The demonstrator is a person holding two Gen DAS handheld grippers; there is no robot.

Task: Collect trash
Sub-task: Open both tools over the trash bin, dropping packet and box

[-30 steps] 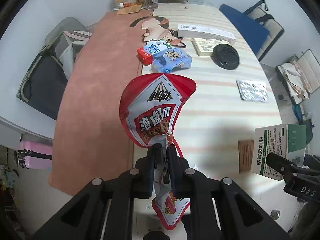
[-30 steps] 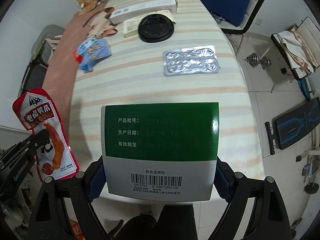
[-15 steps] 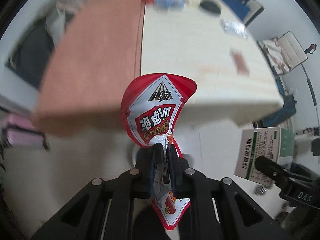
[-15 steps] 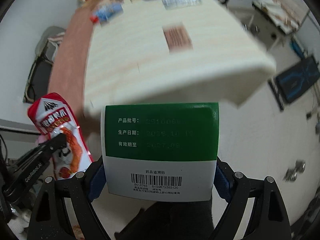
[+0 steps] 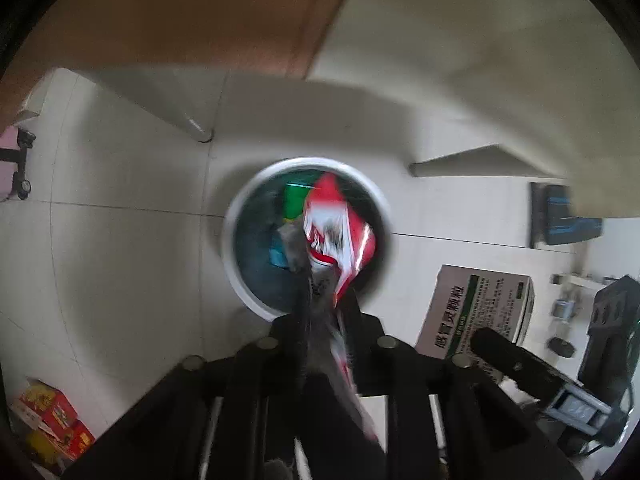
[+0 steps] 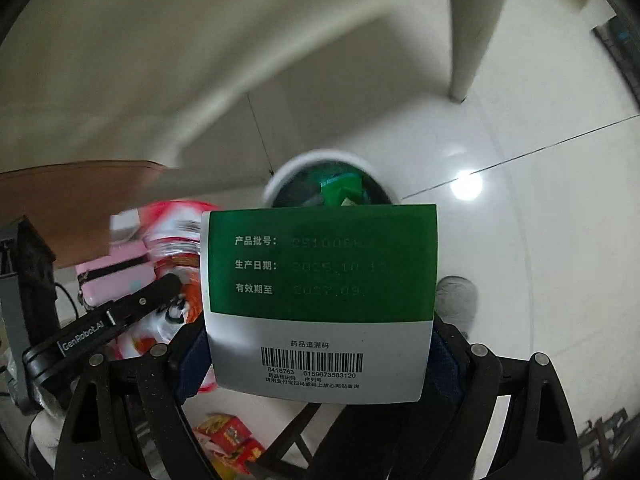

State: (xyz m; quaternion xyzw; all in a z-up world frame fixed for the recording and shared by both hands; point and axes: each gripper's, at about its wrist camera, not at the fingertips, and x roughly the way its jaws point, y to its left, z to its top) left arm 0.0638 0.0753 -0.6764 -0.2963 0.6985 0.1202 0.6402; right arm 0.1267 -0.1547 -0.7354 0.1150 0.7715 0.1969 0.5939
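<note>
My left gripper (image 5: 324, 304) is shut on a red and white snack wrapper (image 5: 336, 232), held above a round white-rimmed trash bin (image 5: 240, 204) on the floor. The bin holds green and blue trash. My right gripper (image 6: 320, 360) is shut on a green and white medicine box (image 6: 320, 292), which also shows in the left wrist view (image 5: 472, 308). In the right wrist view the bin (image 6: 288, 172) lies just beyond the box, and the wrapper (image 6: 176, 236) and left gripper show at the left.
The table's underside and edge (image 5: 440, 60) hang above the bin, with a table leg (image 5: 192, 120) behind it. Red snack boxes (image 5: 52, 424) lie on the tiled floor at lower left. A pink case (image 6: 116, 276) stands left.
Both grippers have swung down from the tabletop to the floor. The view now faces the trash bin, and the wrapper hangs over it. Both items are still held.
</note>
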